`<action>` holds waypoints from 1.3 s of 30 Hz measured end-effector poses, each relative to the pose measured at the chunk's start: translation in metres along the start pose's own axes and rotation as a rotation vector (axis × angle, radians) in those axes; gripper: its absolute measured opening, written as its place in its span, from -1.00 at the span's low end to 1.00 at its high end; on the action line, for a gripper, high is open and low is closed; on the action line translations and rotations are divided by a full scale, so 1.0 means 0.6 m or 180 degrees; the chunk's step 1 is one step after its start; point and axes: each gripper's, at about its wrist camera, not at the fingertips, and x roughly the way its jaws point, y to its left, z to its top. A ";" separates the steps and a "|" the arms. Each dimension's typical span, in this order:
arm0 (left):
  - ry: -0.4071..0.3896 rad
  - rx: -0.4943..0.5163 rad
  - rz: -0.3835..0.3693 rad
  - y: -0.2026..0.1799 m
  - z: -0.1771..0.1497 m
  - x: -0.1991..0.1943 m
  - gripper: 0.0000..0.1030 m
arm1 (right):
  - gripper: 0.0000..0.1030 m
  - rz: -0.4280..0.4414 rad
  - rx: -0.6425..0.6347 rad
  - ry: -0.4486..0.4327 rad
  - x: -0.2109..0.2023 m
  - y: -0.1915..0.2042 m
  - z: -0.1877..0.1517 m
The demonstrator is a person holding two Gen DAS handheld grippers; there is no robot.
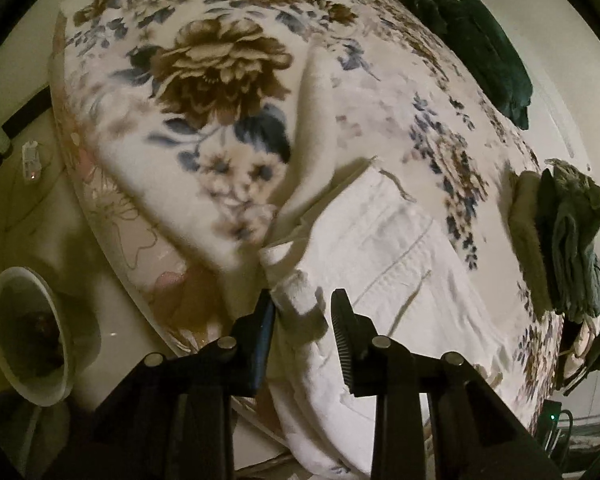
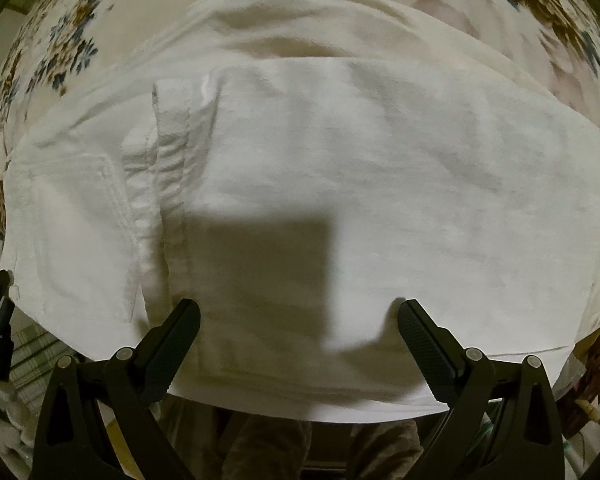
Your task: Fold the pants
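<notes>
Folded white cotton pants point(image 1: 380, 264) lie on the floral-blanketed bed point(image 1: 220, 92); the left gripper point(image 1: 302, 316) pinches their frayed corner, while the right gripper point(image 2: 299, 322) hovers released above them.

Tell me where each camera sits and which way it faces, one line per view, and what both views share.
Left wrist: on the left gripper, angled down across the floral blanket toward the white pants; a fold of their edge lies between its fingers.
Right wrist: on the right gripper, looking straight down at the pants; fingers spread wide above the cloth, gripping nothing.
Shared: the white pants and floral blanket.
</notes>
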 end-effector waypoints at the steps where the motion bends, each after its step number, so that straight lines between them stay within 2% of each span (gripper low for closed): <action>1: -0.0009 0.0015 -0.0004 0.000 -0.001 0.000 -0.50 | 0.96 0.0000 -0.0003 0.0001 0.001 -0.001 0.000; 5: 0.0054 0.0020 -0.0052 0.008 0.011 0.038 -0.50 | 0.96 0.0004 0.0004 0.0023 0.005 0.004 0.003; 8: 0.0204 -0.0053 -0.0094 0.021 0.030 0.075 -0.49 | 0.96 0.0011 -0.0005 0.0020 0.005 0.011 0.014; 10: 0.0179 -0.0161 -0.0178 0.024 0.041 0.067 -0.48 | 0.96 0.0025 -0.0001 0.0013 0.003 0.006 0.015; 13: 0.0124 -0.0067 -0.0195 0.022 0.043 0.058 -0.48 | 0.96 0.0023 0.0018 0.0039 0.000 -0.011 0.018; 14: 0.0103 -0.0027 -0.0168 0.023 0.040 0.058 -0.54 | 0.96 0.0023 0.0026 0.0052 0.001 -0.013 0.020; 15: 0.0101 0.0028 -0.0135 0.020 0.037 0.059 -0.77 | 0.96 0.0027 0.0036 0.0067 0.000 -0.014 0.020; 23: -0.0184 0.0237 -0.0459 -0.035 0.064 0.000 -0.82 | 0.96 0.0062 -0.0241 -0.0207 -0.050 0.032 0.030; 25: -0.0231 0.0341 -0.0454 -0.049 0.076 -0.002 -0.82 | 0.96 0.0084 -0.0214 -0.0212 -0.051 0.039 0.036; 27: -0.0199 0.0359 -0.0302 -0.045 0.086 0.024 -0.82 | 0.96 0.0123 -0.0158 -0.0206 -0.051 0.039 0.042; 31: 0.0147 0.0185 -0.0083 0.009 0.081 0.096 -0.82 | 0.96 0.0176 -0.0143 -0.0201 -0.058 0.034 0.050; 34: 0.0229 0.0074 -0.0233 0.032 0.079 0.087 -0.72 | 0.96 0.0179 -0.0175 -0.0186 -0.060 0.027 0.040; 36: 0.0318 -0.0018 -0.0222 0.039 0.077 0.070 -0.53 | 0.96 0.0193 -0.0165 -0.0151 -0.056 0.020 0.027; 39: 0.0255 -0.0239 -0.0217 0.054 0.060 0.024 -0.38 | 0.96 0.0187 -0.0113 -0.0087 -0.045 0.009 0.015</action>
